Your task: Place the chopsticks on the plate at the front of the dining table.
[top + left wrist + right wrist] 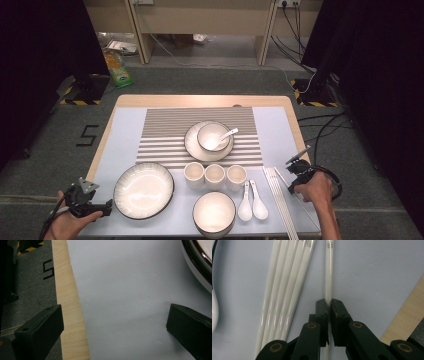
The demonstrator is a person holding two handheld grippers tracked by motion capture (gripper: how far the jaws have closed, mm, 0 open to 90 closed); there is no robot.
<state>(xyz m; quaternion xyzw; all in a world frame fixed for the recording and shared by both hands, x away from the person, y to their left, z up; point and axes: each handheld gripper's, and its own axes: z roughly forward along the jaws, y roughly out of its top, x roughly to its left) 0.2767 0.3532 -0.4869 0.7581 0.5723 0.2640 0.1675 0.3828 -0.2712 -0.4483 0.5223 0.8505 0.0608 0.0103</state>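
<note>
The right tool (329, 305) pinches 1 chopstick (329, 272) lengthwise between its jaws.

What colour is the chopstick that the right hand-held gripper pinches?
The chopstick is glossy white, with a small dark mark near its end; the right gripper view shows it best.

Tabletop (295, 117): light wood grain, overlaid by a pale blue-grey mat (125, 135); toward the far edge lies a placemat (170, 135) in grey-and-white horizontal stripes. All crockery is white or cream: large plate (143, 190) near the left edge with a dark rim and fine radial ribbing, three plain cups (215, 176), two spoons (252, 200), and glossy white chopsticks (287, 287), the single chopstick (329, 272) bearing a small grey square mark. Right gripper (329, 303) is black with brass-coloured pivot pins; left gripper (112, 325) has matt black jaws.
</note>
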